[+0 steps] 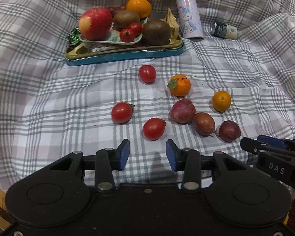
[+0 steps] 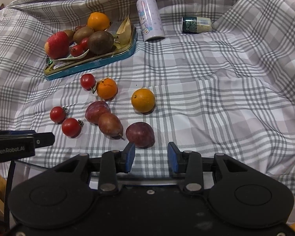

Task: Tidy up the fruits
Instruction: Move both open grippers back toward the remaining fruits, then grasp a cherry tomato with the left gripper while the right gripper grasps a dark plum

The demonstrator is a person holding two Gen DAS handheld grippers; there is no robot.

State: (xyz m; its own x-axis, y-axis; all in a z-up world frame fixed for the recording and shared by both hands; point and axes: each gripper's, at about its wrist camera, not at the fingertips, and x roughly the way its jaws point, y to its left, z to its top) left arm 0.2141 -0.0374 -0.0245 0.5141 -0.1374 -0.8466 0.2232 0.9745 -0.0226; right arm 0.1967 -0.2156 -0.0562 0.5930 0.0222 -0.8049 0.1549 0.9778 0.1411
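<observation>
Left wrist view: the left gripper hovers with jaws spread and empty, just short of a cherry tomato on the checked cloth — the fruit tray sits beyond.

Right wrist view: the right gripper gapes empty, a plum just ahead.

- Left tongs are showing a matte black body, two raised round discs, silver rivets at the pivots and blue pads on the fingertips.
- Right tongs are wearing the same black shell, silver rivets and blue pads.
- White lettering is showing on each side: "DAS" and "GenRobot.AI".
- A black cable is hanging by the left tongs.
</observation>
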